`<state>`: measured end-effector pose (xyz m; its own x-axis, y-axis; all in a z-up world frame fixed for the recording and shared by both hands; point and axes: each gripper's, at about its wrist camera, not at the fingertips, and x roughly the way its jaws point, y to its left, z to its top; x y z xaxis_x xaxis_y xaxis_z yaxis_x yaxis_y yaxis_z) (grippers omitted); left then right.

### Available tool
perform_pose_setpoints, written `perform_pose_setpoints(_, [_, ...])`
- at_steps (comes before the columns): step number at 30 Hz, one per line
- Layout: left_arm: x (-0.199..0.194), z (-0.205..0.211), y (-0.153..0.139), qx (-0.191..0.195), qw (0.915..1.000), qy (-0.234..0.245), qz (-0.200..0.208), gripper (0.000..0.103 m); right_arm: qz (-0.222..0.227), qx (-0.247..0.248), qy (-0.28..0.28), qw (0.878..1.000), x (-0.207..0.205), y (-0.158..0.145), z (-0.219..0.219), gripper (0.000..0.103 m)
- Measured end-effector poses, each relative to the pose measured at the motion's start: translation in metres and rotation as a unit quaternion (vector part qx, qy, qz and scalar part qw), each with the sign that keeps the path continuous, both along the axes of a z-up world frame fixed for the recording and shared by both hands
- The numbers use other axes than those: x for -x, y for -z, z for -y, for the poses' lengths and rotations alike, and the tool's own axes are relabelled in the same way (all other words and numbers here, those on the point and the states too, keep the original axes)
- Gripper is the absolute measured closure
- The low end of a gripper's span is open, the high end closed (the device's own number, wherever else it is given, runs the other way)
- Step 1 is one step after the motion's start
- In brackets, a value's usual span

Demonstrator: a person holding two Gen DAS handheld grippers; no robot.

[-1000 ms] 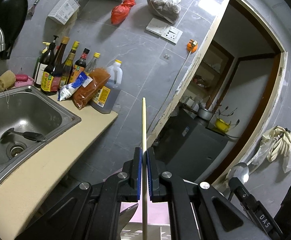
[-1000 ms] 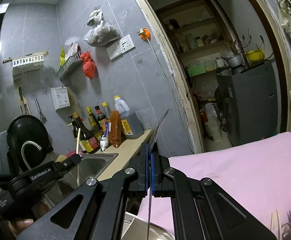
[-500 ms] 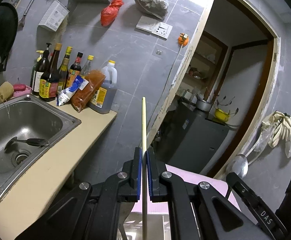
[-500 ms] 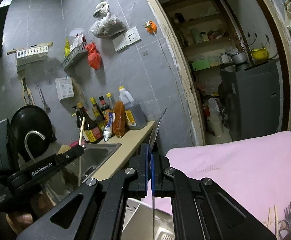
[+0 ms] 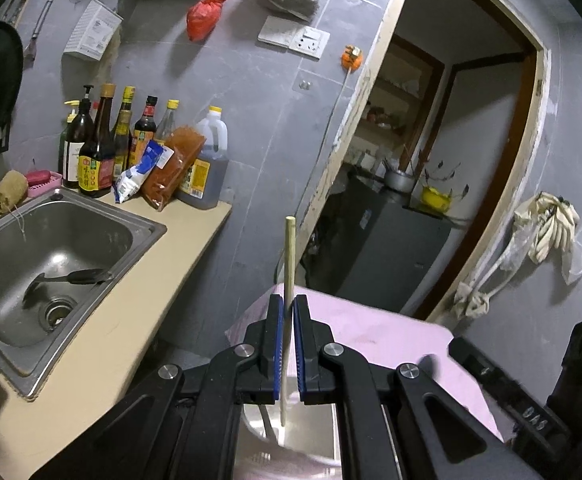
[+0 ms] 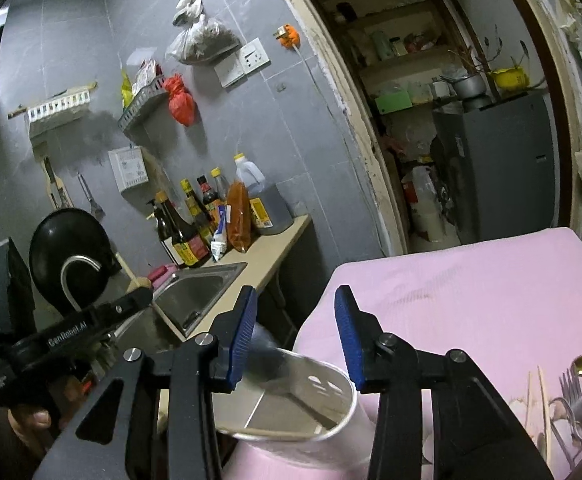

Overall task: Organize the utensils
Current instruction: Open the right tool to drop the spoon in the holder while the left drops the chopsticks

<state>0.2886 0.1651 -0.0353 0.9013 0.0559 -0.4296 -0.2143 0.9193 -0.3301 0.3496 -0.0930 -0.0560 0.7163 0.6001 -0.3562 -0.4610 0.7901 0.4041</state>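
Note:
My left gripper (image 5: pixel 287 322) is shut on a wooden chopstick (image 5: pixel 289 248) that stands upright between its blue pads. The stick's lower end hangs over the metal utensil holder (image 5: pixel 311 446). My right gripper (image 6: pixel 295 336) hovers above that same holder (image 6: pixel 345 402), its jaws opening. No pad touches the blurred metal spoon (image 6: pixel 269 356) below them; its handle slants down inside the holder. At the left of the right wrist view the left gripper (image 6: pixel 143 295) shows with a hand under it. More forks, spoons and chopsticks (image 6: pixel 571 392) lie on the pink cloth (image 6: pixel 471 300).
Left of the pink table runs a beige counter (image 5: pixel 103 344) with a steel sink (image 5: pixel 103 216); a black ladle (image 5: pixel 71 278) lies in the basin. Sauce bottles (image 5: pixel 131 148) line the grey tiled wall. A doorway with a grey fridge (image 5: pixel 383 248) opens beyond.
The right gripper's jaws have parted and the spoon they held upright has dropped toward the holder. The left gripper, still holding the chopstick, has shifted over the pink table.

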Motion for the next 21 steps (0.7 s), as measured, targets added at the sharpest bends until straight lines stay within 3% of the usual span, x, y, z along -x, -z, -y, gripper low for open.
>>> perform_pose_setpoints(6, [0.012, 0.011, -0.011, -0.006, 0.9996, 0.013, -0.026, 0.095, 0.005, -0.001, 0.021, 1.000, 0.016, -0.018, 0.021, 0.065])
perform_pose_setpoints(8, [0.015, 0.018, -0.016, -0.012, 0.9992, 0.019, -0.034, 0.095, 0.009, 0.000, 0.030, 1.000, 0.021, -0.025, 0.030, 0.055])
perform_pose_setpoints(11, [0.021, 0.031, -0.025, -0.016, 0.9985, 0.030, -0.042, 0.093, 0.019, -0.001, 0.044, 0.999, 0.029, -0.039, 0.047, 0.050])
perform_pose_setpoints(13, [0.023, 0.038, -0.029, -0.009, 0.9983, 0.036, -0.045, 0.085, 0.030, 0.002, 0.053, 0.998, 0.034, -0.049, 0.060, 0.044])
perform_pose_setpoints(17, [0.030, 0.057, -0.041, -0.002, 0.9989, 0.040, -0.025, 0.049, 0.055, 0.015, 0.072, 0.996, 0.044, -0.070, 0.083, 0.033])
perform_pose_setpoints(21, [0.033, 0.078, -0.054, -0.001, 0.9991, 0.041, -0.001, 0.035, 0.075, 0.038, 0.090, 0.992, 0.054, -0.087, 0.109, 0.021])
